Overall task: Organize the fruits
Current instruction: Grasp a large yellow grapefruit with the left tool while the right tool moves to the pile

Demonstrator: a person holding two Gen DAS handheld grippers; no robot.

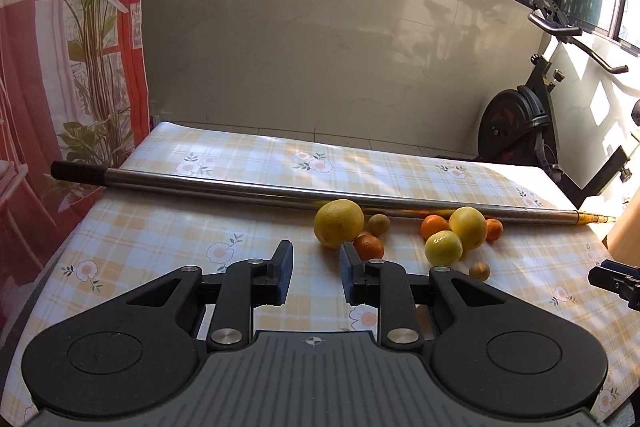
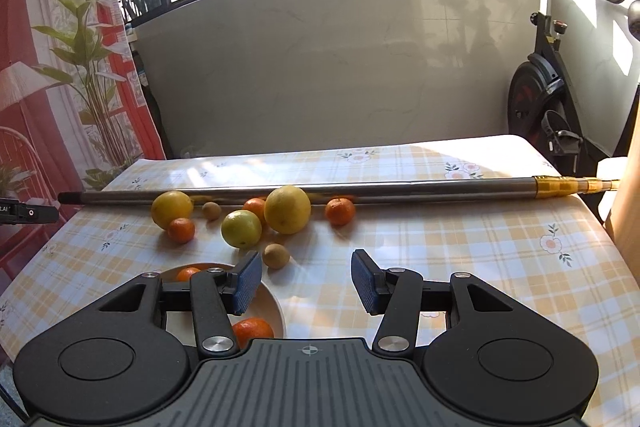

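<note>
Eleven fruits in all, listed with their setting, biggest item first.

- Table [image 2: 440, 247]: covered with a yellow checked cloth with a flower print.
- Metal pole [image 2: 400, 189]: lies across the far part of the table, just behind the fruit.
- Right gripper [image 2: 306, 279]: pads spread wide and empty, above the near part of the table, its left pad over the bowl.
- Left gripper [image 1: 316, 271]: pads a narrow gap apart, nothing between them, hanging in front of the leftmost fruits.
- Bowl [image 2: 280, 311]: cream, at the near edge of the table, partly hidden by the right gripper.
- Yellow citrus, three: large [image 2: 287, 209], large [image 2: 172, 209], medium [image 2: 241, 229]; all on the cloth near the pole.
- Mandarins, five: three loose among the yellow citrus [image 2: 340, 211], [image 2: 181, 229], [image 2: 255, 207]; two in the bowl [image 2: 252, 331], [image 2: 187, 273].
- Kiwis, two: one [image 2: 276, 255] just beyond the bowl, one [image 2: 211, 210] close to the pole.
</note>
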